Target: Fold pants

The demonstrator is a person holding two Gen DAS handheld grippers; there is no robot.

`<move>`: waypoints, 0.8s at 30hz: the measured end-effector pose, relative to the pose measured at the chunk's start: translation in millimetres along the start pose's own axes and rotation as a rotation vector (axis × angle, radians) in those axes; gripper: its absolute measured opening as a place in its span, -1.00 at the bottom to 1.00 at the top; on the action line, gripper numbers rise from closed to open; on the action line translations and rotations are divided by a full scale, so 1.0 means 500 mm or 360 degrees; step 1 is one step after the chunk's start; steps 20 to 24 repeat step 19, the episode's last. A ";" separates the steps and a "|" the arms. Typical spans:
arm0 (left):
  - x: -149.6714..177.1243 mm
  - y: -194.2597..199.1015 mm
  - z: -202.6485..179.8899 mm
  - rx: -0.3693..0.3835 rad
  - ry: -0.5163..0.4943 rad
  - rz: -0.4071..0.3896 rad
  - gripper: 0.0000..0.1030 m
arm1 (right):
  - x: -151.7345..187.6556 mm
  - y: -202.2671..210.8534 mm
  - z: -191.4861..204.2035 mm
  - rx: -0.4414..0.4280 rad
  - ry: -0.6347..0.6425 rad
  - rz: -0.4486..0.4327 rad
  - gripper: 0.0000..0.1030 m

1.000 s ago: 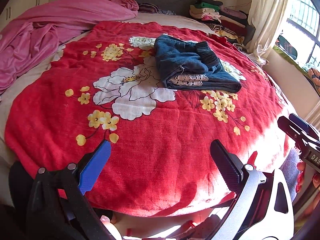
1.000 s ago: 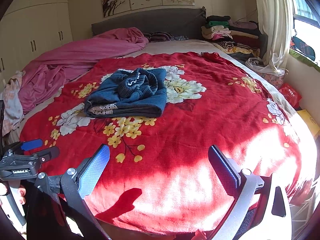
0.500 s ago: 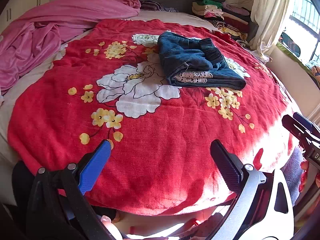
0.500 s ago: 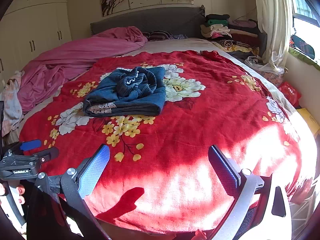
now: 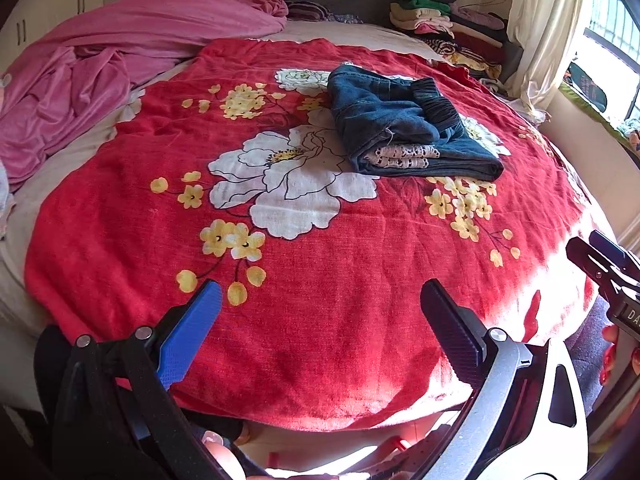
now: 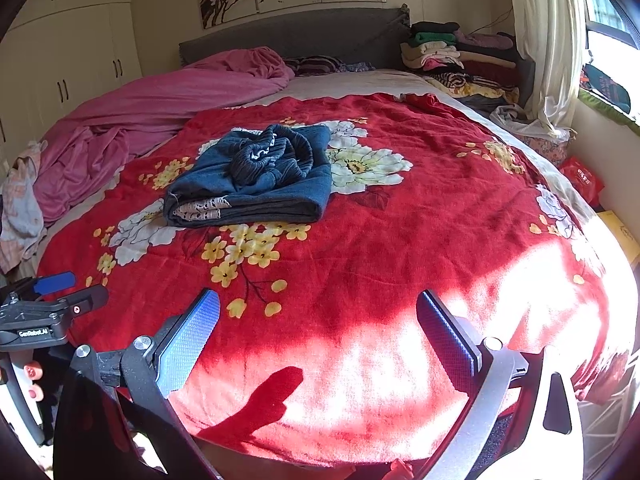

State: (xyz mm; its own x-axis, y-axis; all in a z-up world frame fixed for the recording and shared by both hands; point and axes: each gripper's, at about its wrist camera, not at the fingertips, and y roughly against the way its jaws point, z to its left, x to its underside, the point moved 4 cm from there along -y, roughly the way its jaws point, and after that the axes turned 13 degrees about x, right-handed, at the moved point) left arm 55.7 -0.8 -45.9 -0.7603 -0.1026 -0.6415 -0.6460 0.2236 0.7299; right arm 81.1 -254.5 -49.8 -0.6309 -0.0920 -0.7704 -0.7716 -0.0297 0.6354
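Dark blue denim pants [image 5: 404,128] lie folded in a compact bundle on a red floral blanket [image 5: 320,280], with a lace trim at the near edge and the elastic waistband on top. They also show in the right wrist view [image 6: 256,180]. My left gripper [image 5: 320,300] is open and empty, hovering near the bed's front edge, well short of the pants. My right gripper [image 6: 318,308] is open and empty, also near the front edge, to the right of the left one.
A pink sheet [image 5: 120,52] is bunched at the back left of the bed. A stack of folded clothes [image 6: 452,52] stands at the back right by a curtain [image 6: 548,40]. White wardrobes [image 6: 68,52] stand to the left.
Both grippers have drawn back slightly and tilted; the pants sit a little lower in both views. The pants have not moved on the blanket. Both grippers stay open.
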 end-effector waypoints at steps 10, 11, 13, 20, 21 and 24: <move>-0.132 0.015 0.173 -0.0100 0.0141 -0.0167 0.81 | -0.040 -0.096 -0.128 0.0241 -0.0146 0.0119 0.91; -0.157 0.000 0.208 -0.0203 0.0145 -0.0149 0.81 | -0.059 -0.115 -0.160 0.0285 -0.0163 0.0135 0.91; -0.205 -0.042 0.286 -0.0381 0.0166 -0.0085 0.81 | -0.104 -0.158 -0.236 0.0419 -0.0199 0.0164 0.91; -0.287 -0.184 0.500 -0.0595 0.0422 0.0098 0.82 | -0.220 -0.341 -0.469 0.0743 -0.0359 0.0282 0.91; -0.287 -0.184 0.500 -0.0595 0.0422 0.0098 0.82 | -0.220 -0.341 -0.469 0.0743 -0.0359 0.0282 0.91; -0.287 -0.184 0.500 -0.0595 0.0422 0.0098 0.82 | -0.220 -0.341 -0.469 0.0743 -0.0359 0.0282 0.91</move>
